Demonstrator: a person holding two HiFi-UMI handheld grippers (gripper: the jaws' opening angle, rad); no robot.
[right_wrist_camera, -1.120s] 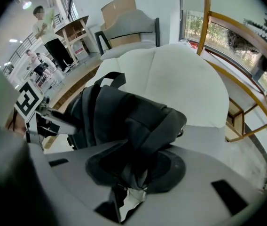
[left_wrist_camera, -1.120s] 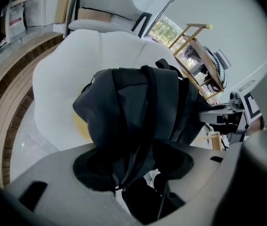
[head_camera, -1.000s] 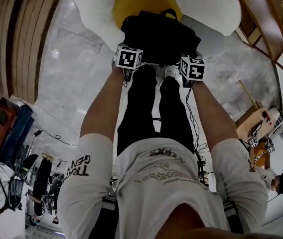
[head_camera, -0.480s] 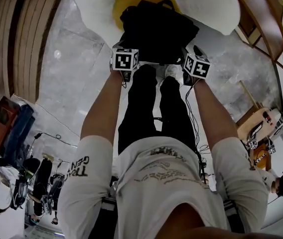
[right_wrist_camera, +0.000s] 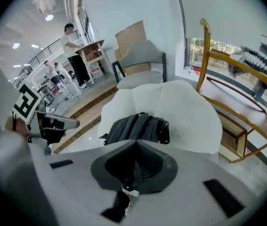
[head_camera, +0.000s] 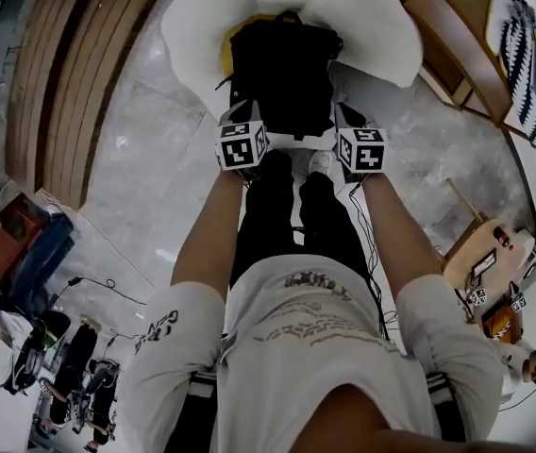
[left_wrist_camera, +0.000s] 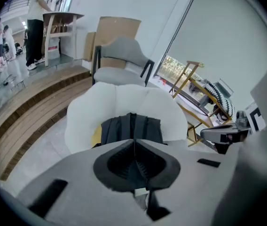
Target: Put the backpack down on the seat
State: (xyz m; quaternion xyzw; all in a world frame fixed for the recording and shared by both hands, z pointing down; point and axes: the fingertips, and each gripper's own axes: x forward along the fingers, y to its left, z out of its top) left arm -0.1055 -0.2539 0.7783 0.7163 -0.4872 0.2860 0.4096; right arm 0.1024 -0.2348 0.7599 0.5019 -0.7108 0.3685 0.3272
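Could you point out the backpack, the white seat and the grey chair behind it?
backpack (head_camera: 282, 74): head view, middle of black body.
white seat (head_camera: 202, 26): head view, left cushion.
grey chair (left_wrist_camera: 121, 48): left gripper view, backrest.

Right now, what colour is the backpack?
The backpack is black, clearest in the right gripper view.

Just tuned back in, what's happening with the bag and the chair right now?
A person standing before the white armchair holds a gripper in each hand. The black backpack sits on the seat, over a yellow cushion. The left gripper and right gripper each have jaws closed on a dark strap, so it's set down but not yet released.
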